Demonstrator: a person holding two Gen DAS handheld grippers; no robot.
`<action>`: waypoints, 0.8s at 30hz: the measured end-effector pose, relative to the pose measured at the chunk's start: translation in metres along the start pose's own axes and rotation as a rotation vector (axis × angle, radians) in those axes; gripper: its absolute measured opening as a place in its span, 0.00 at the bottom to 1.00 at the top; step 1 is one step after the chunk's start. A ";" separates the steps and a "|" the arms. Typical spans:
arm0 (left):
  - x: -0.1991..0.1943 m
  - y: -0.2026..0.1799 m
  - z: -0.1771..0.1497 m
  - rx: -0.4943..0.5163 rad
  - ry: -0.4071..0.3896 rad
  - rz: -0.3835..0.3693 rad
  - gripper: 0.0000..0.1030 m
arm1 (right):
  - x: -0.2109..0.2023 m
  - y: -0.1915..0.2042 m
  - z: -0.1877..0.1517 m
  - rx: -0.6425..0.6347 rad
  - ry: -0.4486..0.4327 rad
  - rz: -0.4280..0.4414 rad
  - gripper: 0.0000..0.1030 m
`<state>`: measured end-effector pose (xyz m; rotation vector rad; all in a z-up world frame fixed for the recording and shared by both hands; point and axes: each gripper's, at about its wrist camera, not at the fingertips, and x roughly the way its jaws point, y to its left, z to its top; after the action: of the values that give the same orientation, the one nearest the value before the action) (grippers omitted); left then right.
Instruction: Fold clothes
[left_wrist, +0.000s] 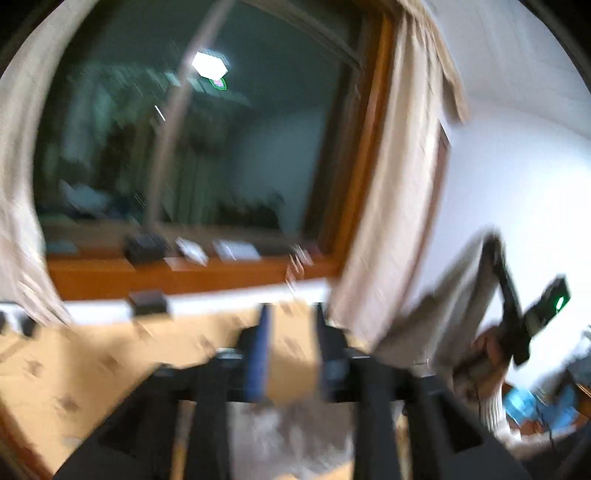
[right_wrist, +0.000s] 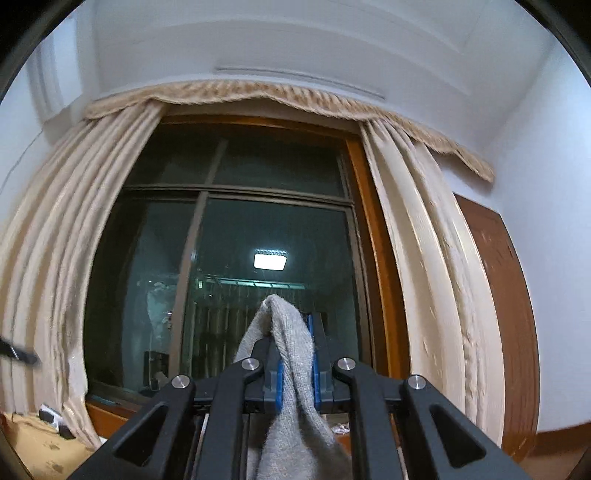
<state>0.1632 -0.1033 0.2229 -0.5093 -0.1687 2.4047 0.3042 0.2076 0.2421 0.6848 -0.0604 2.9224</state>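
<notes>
Each gripper is built of matte black linkage arms with triangular cut-outs, spreading across the lower frame of its wrist view. On the right gripper (right_wrist: 295, 354) four round silver screw heads are seen at the linkage pivots, and the fingers (right_wrist: 315, 354) are lined with blue pads. The left gripper (left_wrist: 291, 343) is rendered in blur — black fingers, one blue-faced (left_wrist: 258, 354). At the right edge of the left view, a black handle with a small green light is seen, a hand (left_wrist: 487, 354) around it.
</notes>
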 end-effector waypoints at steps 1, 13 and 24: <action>0.015 -0.001 -0.009 0.002 0.040 -0.040 0.87 | -0.006 0.002 0.001 -0.010 -0.003 0.007 0.11; 0.185 0.016 -0.085 0.000 0.488 -0.350 0.88 | -0.070 -0.036 -0.020 0.006 0.066 -0.045 0.11; 0.293 -0.019 -0.147 0.261 0.830 -0.589 0.88 | -0.082 -0.064 -0.029 0.031 0.107 -0.123 0.11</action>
<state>0.0267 0.0965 0.0006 -1.0999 0.3146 1.4721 0.3736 0.2623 0.1795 0.5155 0.0366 2.8414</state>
